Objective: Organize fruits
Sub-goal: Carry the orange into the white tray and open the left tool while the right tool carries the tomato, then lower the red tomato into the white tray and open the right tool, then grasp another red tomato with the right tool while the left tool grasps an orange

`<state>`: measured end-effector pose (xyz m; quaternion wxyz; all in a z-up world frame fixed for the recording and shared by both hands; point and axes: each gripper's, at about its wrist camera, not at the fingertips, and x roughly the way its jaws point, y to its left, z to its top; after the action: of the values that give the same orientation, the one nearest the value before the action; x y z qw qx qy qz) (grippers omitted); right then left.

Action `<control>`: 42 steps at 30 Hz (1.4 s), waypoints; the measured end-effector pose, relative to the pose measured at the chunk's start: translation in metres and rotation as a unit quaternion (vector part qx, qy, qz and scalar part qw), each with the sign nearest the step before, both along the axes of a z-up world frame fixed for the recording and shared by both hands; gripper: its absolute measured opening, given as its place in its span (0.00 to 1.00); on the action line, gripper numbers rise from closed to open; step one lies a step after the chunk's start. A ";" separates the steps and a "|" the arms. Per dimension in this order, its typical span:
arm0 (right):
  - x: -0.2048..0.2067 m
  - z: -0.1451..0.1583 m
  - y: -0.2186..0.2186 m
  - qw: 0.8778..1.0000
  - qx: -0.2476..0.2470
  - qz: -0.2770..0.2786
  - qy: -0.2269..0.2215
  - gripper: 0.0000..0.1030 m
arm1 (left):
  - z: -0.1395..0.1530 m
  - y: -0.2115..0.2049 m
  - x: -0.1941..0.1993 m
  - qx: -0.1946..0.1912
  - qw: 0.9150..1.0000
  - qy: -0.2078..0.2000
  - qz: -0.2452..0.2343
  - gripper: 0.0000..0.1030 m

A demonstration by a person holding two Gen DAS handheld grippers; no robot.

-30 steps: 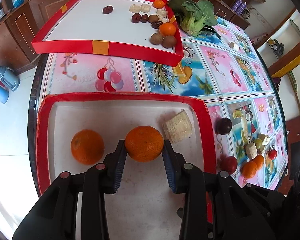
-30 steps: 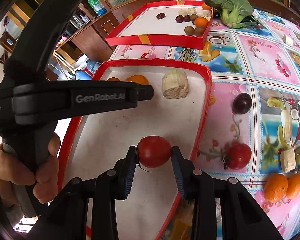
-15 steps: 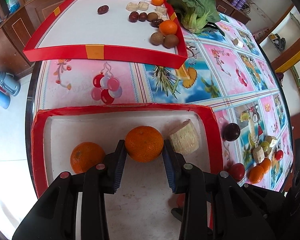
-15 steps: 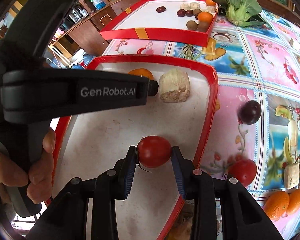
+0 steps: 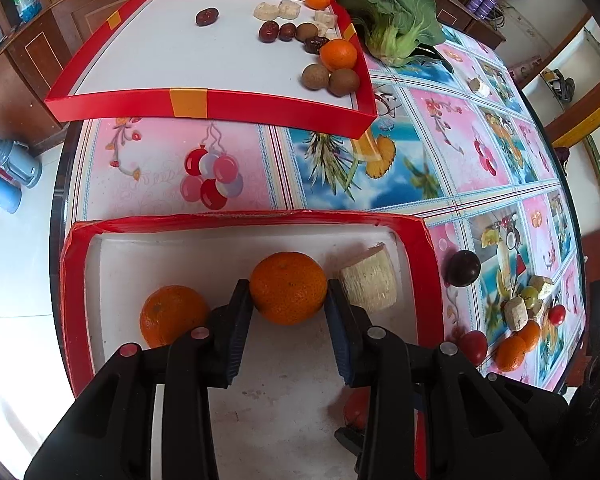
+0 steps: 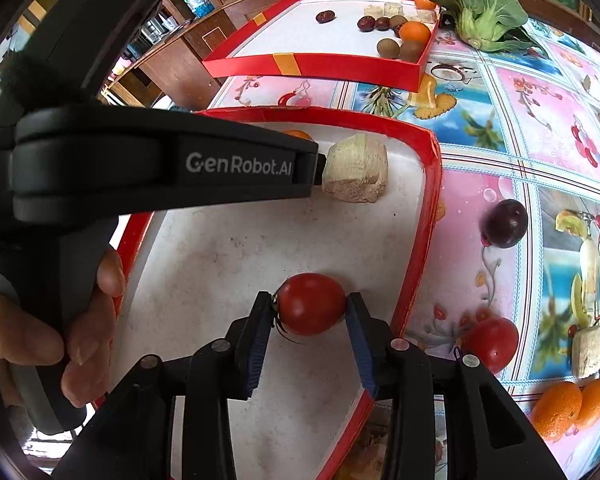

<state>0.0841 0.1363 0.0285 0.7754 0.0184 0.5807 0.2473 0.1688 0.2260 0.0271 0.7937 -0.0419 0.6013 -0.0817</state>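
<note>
Red-rimmed and white inside, the near tray (image 5: 418, 240) lay on the patterned tablecloth (image 5: 152, 176), and over it the left gripper (image 5: 287, 312) had its pads pressed on an orange (image 5: 288, 292), between a second orange (image 5: 172, 314) and a pale cut chunk (image 5: 370, 280). Nearer the tray's right rim, the right gripper (image 6: 310, 326) was opening its jaws around a tomato (image 6: 310, 304), the pads just parting from it. More fruit sat in the far tray (image 5: 260, 100).
</note>
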 end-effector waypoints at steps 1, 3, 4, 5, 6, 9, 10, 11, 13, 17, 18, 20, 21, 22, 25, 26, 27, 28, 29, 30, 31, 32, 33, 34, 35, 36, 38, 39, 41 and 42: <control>-0.001 0.001 -0.001 1.000 0.001 0.000 -0.002 0.43 | 0.000 0.000 0.000 -0.001 1.000 0.001 0.001 0.34; -0.003 0.005 -0.002 1.000 0.003 -0.001 -0.005 0.46 | 0.000 0.001 -0.002 -0.005 1.000 0.003 0.002 0.34; -0.003 0.008 -0.003 1.000 0.005 -0.001 -0.006 0.47 | 0.001 0.002 -0.003 -0.006 1.000 0.003 0.003 0.35; -0.005 0.010 -0.005 1.000 0.007 -0.002 -0.007 0.47 | 0.003 0.002 -0.003 -0.007 1.000 0.001 0.003 0.42; -0.006 0.012 -0.006 1.000 0.008 -0.004 -0.008 0.48 | 0.006 0.002 -0.005 -0.010 1.000 -0.004 0.003 0.48; -0.011 0.020 -0.013 1.000 0.015 -0.010 -0.014 0.49 | 0.016 0.000 -0.009 -0.006 1.000 -0.023 0.001 0.62; -0.012 0.023 -0.015 1.000 0.017 -0.013 -0.015 0.50 | 0.019 0.000 -0.009 -0.005 1.000 -0.026 -0.001 0.62; -0.014 0.026 -0.017 1.000 0.020 -0.015 -0.017 0.50 | 0.022 -0.001 -0.011 -0.003 1.000 -0.028 -0.003 0.62; -0.020 0.032 -0.023 0.999 0.024 -0.019 -0.021 0.52 | 0.027 -0.002 -0.015 0.007 0.999 -0.035 -0.006 0.62; -0.032 0.043 -0.033 0.999 0.021 -0.019 -0.036 0.53 | 0.040 -0.006 -0.028 0.030 0.998 -0.054 -0.011 0.63; -0.036 0.045 -0.036 0.999 0.019 -0.019 -0.040 0.54 | 0.043 -0.007 -0.032 0.039 0.998 -0.057 -0.012 0.64; -0.042 0.048 -0.039 0.999 0.015 -0.018 -0.045 0.56 | 0.045 -0.010 -0.039 0.053 0.997 -0.059 -0.012 0.70; -0.046 0.050 -0.041 0.999 0.013 -0.018 -0.047 0.56 | 0.045 -0.010 -0.044 0.055 0.997 -0.060 -0.013 0.70; -0.050 0.051 -0.043 0.999 0.010 -0.017 -0.050 0.57 | 0.045 -0.011 -0.048 0.055 0.997 -0.061 -0.015 0.70; -0.061 0.055 -0.048 0.998 0.004 -0.017 -0.054 0.57 | 0.042 -0.013 -0.061 0.061 0.997 -0.053 -0.019 0.70; -0.065 0.055 -0.050 0.998 0.003 -0.018 -0.054 0.57 | 0.041 -0.013 -0.064 0.059 0.997 -0.052 -0.019 0.70; -0.067 0.055 -0.051 0.998 0.002 -0.019 -0.053 0.57 | 0.041 -0.014 -0.068 0.057 0.997 -0.051 -0.019 0.70; -0.069 0.055 -0.053 0.998 0.001 -0.021 -0.053 0.57 | 0.041 -0.015 -0.072 0.055 0.997 -0.050 -0.018 0.70; -0.072 0.055 -0.055 0.998 0.000 -0.023 -0.053 0.57 | 0.041 -0.016 -0.076 0.053 0.997 -0.050 -0.018 0.70; -0.074 0.054 -0.058 0.998 -0.001 -0.025 -0.051 0.57 | 0.041 -0.017 -0.079 0.052 0.997 -0.049 -0.019 0.70; -0.076 0.054 -0.061 0.998 -0.002 -0.028 -0.050 0.57 | 0.042 -0.018 -0.082 0.050 0.997 -0.049 -0.020 0.70; -0.080 0.054 -0.064 0.998 -0.003 -0.030 -0.050 0.57 | 0.042 -0.019 -0.086 0.050 0.997 -0.050 -0.022 0.70; -0.083 0.054 -0.067 0.998 -0.004 -0.032 -0.049 0.57 | 0.042 -0.021 -0.089 0.049 0.997 -0.050 -0.023 0.70; -0.085 0.053 -0.071 0.998 -0.007 -0.036 -0.049 0.57 | 0.043 -0.022 -0.092 0.048 0.997 -0.050 -0.024 0.70; -0.089 0.053 -0.075 0.998 -0.008 -0.039 -0.049 0.57 | 0.043 -0.023 -0.095 0.046 0.997 -0.049 -0.025 0.70; -0.092 0.052 -0.081 0.998 -0.011 -0.044 -0.048 0.58 | 0.043 -0.024 -0.097 0.044 0.998 -0.048 -0.026 0.70; -0.097 0.050 -0.092 0.997 -0.014 -0.057 -0.045 0.58 | 0.043 -0.026 -0.103 0.039 0.998 -0.044 -0.029 0.70; -0.100 0.049 -0.100 0.997 -0.014 -0.066 -0.043 0.58 | 0.042 -0.027 -0.106 0.036 0.998 -0.043 -0.032 0.70; -0.105 0.048 -0.116 0.995 -0.015 -0.086 -0.038 0.58 | 0.042 -0.030 -0.113 0.030 0.998 -0.040 -0.039 0.70; -0.108 0.047 -0.125 0.994 -0.016 -0.097 -0.036 0.58 | 0.041 -0.031 -0.117 0.029 0.998 -0.039 -0.042 0.70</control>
<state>-0.0235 0.0112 0.0757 0.8162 0.0540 0.5519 0.1619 0.0520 0.1945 0.0683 0.8135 0.0101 0.5730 -0.0991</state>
